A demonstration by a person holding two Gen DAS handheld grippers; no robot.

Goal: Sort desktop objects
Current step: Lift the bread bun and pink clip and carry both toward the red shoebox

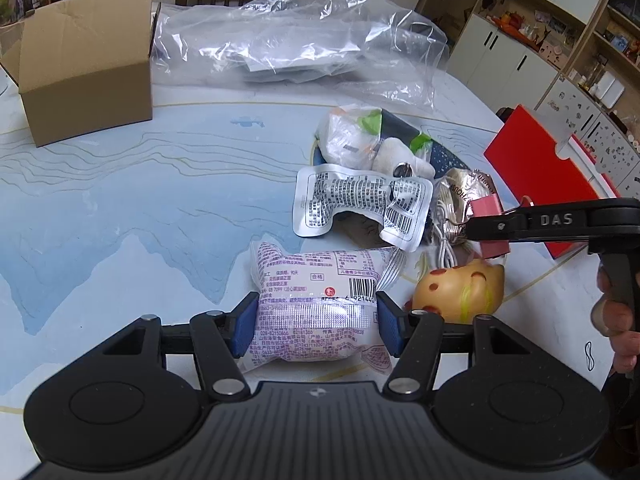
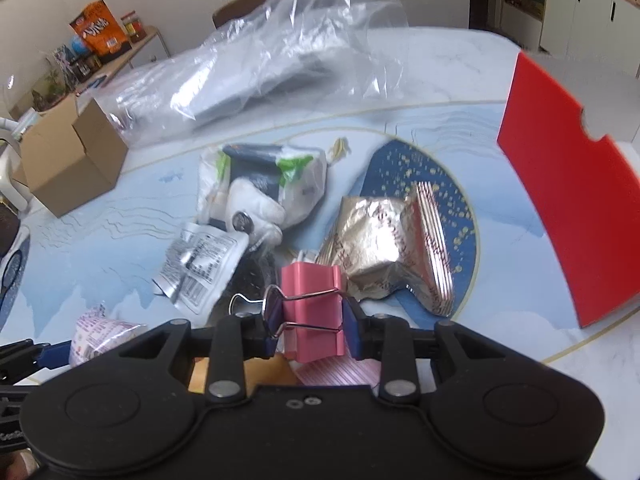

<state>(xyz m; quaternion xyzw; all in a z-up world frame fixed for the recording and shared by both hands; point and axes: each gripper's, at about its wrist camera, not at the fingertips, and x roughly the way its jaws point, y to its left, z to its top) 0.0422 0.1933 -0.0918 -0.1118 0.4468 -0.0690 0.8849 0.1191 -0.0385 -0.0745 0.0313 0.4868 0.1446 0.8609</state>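
The left tongs (image 1: 316,326) reach level over the worktop (image 1: 120,216), clamped across a snack packet (image 1: 318,300) – its long axis pointing away. The right tongs (image 2: 309,328) clamp a pink binder clip (image 2: 311,306) above the pile – wire handles leftward.

My right gripper (image 1: 472,226): "DAS" on its arm.
Snack pack (image 1: 320,304) in my left gripper (image 1: 316,328): barcode "6 92144…", "90天", "合格".
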